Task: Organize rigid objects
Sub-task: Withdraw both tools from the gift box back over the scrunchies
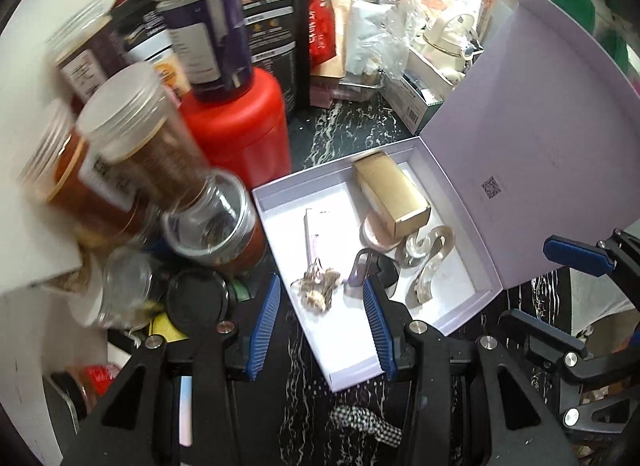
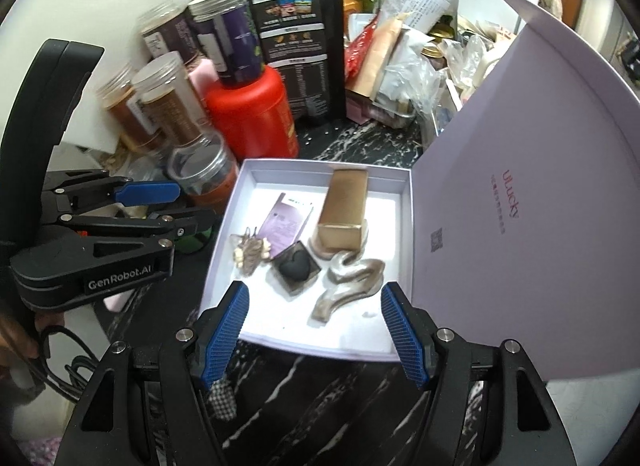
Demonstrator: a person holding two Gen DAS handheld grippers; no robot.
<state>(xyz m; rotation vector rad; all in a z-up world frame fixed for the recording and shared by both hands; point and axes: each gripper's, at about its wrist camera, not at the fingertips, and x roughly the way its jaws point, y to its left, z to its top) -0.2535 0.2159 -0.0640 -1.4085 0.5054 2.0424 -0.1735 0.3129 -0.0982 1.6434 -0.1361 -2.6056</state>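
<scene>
**A:** Talk me across it, left to right. What's on the left?

**B:** My left gripper (image 2: 168,205) hangs just off the left edge of the lilac box (image 2: 224,242), jaws parted a moderate way, nothing between them. Behind it a crowd of jars (image 2: 168,105) and a red canister (image 2: 252,121) fills the back left of the marble counter (image 2: 304,390), so I'd say the box is where the loose pieces are being gathered

**A:** And inside?

**B:** By the left wall lies a beaded hair clip (image 2: 250,252), touching a purple card (image 2: 285,221). Centre front, a dark heart-shaped piece (image 2: 296,268). Behind it, toward the back wall, a gold carton (image 2: 345,209) lies flat, probably so the lid can close. To its right front, a silver wavy clip (image 2: 348,284)

**A:** Your right side?

**B:** My right gripper (image 2: 316,330) hovers over the front edge of the box, jaws wide and empty, straddling the heart and the silver clip. The lid (image 2: 532,201) stands open on the right, leaving access from the front

**A:** Progress?

**B:** Most pieces look stowed, I judge, though I can't tell what goes in next
</scene>
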